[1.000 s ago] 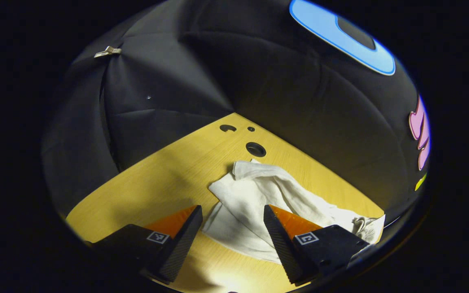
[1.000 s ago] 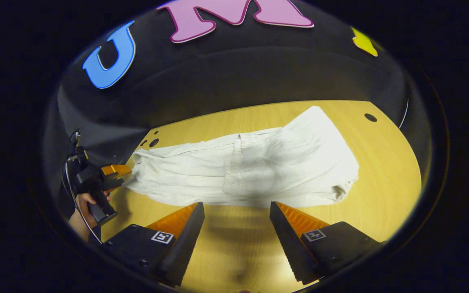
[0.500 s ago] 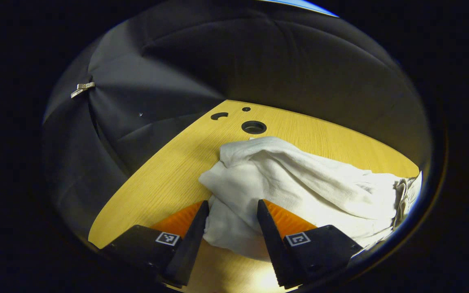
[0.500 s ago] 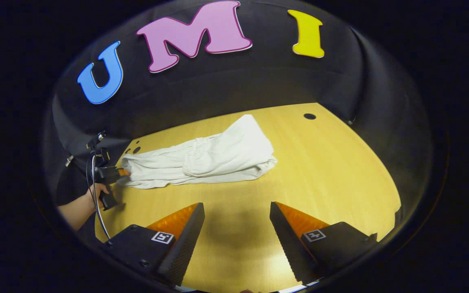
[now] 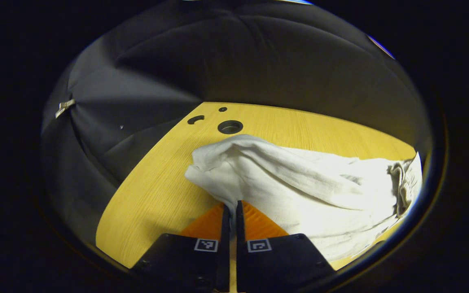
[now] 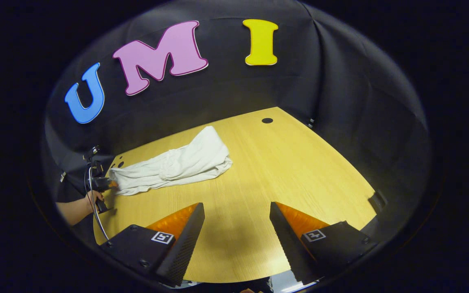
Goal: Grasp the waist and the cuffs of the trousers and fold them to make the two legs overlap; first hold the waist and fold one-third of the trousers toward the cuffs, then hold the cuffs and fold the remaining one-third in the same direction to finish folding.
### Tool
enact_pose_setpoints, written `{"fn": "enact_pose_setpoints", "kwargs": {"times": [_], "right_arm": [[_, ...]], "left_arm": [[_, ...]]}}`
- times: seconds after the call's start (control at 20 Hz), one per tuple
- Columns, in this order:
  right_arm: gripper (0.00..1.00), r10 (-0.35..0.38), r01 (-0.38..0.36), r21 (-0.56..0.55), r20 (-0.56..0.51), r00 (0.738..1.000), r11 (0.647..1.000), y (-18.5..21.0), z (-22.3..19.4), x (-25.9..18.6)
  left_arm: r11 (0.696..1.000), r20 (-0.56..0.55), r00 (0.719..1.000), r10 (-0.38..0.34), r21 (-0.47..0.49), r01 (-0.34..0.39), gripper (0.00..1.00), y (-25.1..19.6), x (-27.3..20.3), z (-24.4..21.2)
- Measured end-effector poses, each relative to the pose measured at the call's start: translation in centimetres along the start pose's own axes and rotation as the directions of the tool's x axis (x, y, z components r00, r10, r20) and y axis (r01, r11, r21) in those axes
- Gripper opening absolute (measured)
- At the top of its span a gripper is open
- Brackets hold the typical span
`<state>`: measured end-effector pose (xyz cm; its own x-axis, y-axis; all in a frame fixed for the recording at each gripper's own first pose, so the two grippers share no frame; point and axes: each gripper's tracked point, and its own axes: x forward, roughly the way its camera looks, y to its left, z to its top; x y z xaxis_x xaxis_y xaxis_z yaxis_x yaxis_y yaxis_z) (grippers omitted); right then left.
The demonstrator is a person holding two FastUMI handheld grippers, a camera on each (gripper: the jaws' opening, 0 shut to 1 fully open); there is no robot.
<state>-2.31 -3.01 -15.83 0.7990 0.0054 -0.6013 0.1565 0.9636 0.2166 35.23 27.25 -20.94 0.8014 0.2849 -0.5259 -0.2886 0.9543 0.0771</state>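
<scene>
Trousers (image 5: 299,179) beside table holes (image 5: 229,127).

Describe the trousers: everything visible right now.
The trousers are white, of soft crinkled cloth, lying rumpled and partly folded on the wooden table, near its holed corner. A gathered band runs across the middle. The left gripper pinches one end, jaws closed on cloth. The right gripper is open, well clear.

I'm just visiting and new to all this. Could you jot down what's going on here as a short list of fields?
garment: white trousers, partly folded, lying on the table
surface: wooden table
left gripper: shut on the cuff end of the trousers
right gripper: open, holding nothing, away from the trousers
person: a hand holds the left gripper
</scene>
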Motion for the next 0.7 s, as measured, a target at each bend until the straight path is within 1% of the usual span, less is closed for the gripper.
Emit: {"fn": "enact_pose_setpoints", "kwargs": {"times": [0.05,0.1,0.15,0.2,0.3,0.4,0.45,0.5,0.6,0.7], "right_arm": [[0.99,-0.008,0.008,-0.004,0.001,1.0,1.0,-0.4,-0.2,-0.8],[0.98,-0.017,0.017,-0.01,0.008,1.0,1.0,-0.9,-0.4,-1.7],[0.99,-0.028,0.028,-0.015,0.014,1.0,0.999,-1.4,-0.5,-2.2],[0.99,-0.035,0.035,-0.017,0.012,0.999,0.999,-1.8,-0.7,-2.6],[0.99,-0.039,0.039,-0.009,0.007,0.999,0.999,-2.5,-0.5,-3.2],[0.99,-0.054,0.053,0.005,0.029,0.998,0.999,-3.4,0.5,-3.5],[0.99,-0.059,0.059,0.013,0.04,0.997,0.998,-3.8,0.9,-3.7],[0.99,-0.062,0.061,0.019,0.052,0.997,0.998,-4.1,1.2,-3.8],[0.99,-0.067,0.066,0.016,0.07,0.995,0.998,-4.9,1.6,-4.0],[0.99,-0.065,0.064,0.009,0.081,0.995,0.998,-5.7,2.0,-3.7]], "left_arm": [[1.0,-0.003,1.0,0.0,0.029,0.0,0.1,0.0,-0.1,0.2],[0.999,-0.006,1.0,-0.018,0.032,0.019,0.06,-0.5,-0.3,0.4],[0.999,-0.013,0.999,-0.046,0.019,0.046,0.06,-1.3,-0.6,0.5],[0.999,-0.006,0.999,-0.048,0.016,0.049,0.05,-1.5,-1.1,1.0],[0.998,0.034,0.998,-0.062,0.017,0.061,0.06,-2.1,-2.5,2.6],[0.997,0.09,0.993,-0.079,0.024,0.077,0.06,-2.7,-4.2,5.1],[0.996,0.11,0.99,-0.086,0.026,0.084,0.02,-3.1,-5.1,6.1],[0.995,0.13,0.987,-0.098,0.024,0.095,0.05,-3.6,-5.9,7.2],[0.994,0.164,0.981,-0.108,0.021,0.106,0.05,-4.5,-7.6,9.0],[0.992,0.187,0.974,-0.125,0.007,0.126,0.05,-6.4,-9.3,10.6]]}}
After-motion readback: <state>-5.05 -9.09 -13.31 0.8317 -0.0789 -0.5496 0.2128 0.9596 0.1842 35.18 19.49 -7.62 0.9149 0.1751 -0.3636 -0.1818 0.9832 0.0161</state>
